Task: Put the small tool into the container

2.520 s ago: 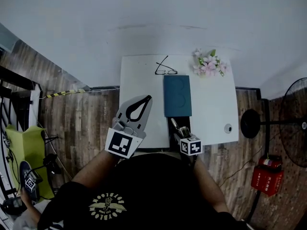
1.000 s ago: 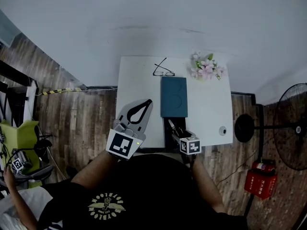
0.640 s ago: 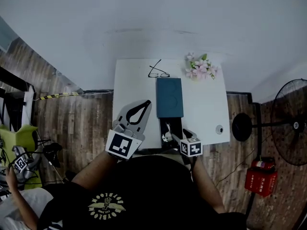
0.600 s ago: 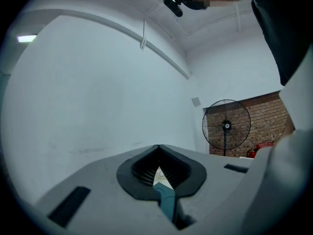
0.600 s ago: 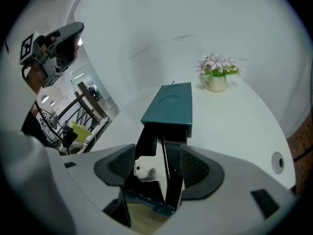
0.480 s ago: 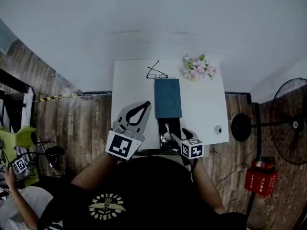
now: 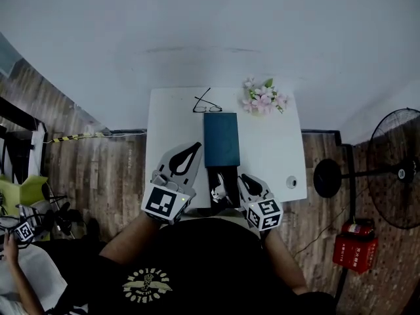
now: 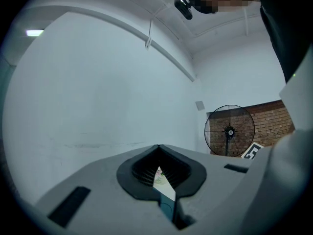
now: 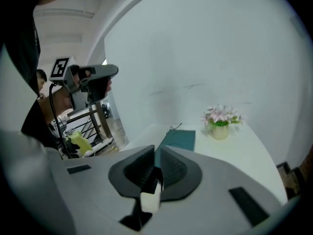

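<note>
A small whitish tool (image 9: 150, 195) sits between the pads of my right gripper (image 9: 155, 180), whose jaws are closing on it. In the head view that gripper (image 7: 230, 186) is over a black tray-like thing (image 7: 222, 174) at the table's front edge, with the tool (image 7: 218, 189) showing pale against it. Just beyond lies a flat teal box (image 7: 221, 140), also straight ahead in the right gripper view (image 9: 178, 140). My left gripper (image 7: 195, 147) hovers left of the box, shut with nothing in it; its tips meet (image 8: 157, 147).
On the white table (image 7: 170, 120) lie glasses (image 7: 205, 104), a pot of pink flowers (image 7: 262, 100) at the back and a small round object (image 7: 291, 182) at the right. A standing fan (image 7: 400, 176) is right of the table. A person (image 7: 13, 241) is at the lower left.
My right gripper has swung left over the black tray and its jaws have come together on the small whitish tool. The left gripper has stayed where it was, still shut.
</note>
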A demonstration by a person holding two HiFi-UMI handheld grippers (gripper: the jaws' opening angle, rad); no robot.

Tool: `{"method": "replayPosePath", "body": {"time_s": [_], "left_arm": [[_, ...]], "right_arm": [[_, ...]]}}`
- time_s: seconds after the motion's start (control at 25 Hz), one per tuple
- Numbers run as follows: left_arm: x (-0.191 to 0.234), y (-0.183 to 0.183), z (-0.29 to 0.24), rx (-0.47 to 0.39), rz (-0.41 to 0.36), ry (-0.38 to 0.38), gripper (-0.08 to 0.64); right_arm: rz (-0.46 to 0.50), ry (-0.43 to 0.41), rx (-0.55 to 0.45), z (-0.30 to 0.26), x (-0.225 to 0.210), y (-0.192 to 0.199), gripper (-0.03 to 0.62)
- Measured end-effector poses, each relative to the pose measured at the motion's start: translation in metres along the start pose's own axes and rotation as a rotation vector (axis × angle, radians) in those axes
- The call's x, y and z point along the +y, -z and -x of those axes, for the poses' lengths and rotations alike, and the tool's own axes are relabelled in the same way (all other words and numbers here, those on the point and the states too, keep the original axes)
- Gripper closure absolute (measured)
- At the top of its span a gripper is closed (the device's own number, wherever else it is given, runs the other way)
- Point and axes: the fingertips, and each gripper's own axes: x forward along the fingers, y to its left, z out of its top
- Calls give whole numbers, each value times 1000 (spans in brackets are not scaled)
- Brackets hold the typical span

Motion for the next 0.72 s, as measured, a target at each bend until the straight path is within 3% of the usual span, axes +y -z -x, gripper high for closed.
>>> {"method": "replayPosePath", "body": {"time_s": [0.04, 0.24, 0.56, 0.72], "left_arm": [[-1, 2, -1, 7, 11, -3, 554], [-6, 6, -8, 28, 48, -40, 554], [-15, 4, -12, 19, 30, -93, 554], [-19, 3, -13, 17, 31, -117, 554]], "right_arm": [[12, 10, -41, 5, -4, -10, 591], [54, -4, -106, 19, -16, -35, 592], [70, -24, -132, 28, -35, -62, 592], [84, -46, -192, 40, -39, -88, 592]]}}
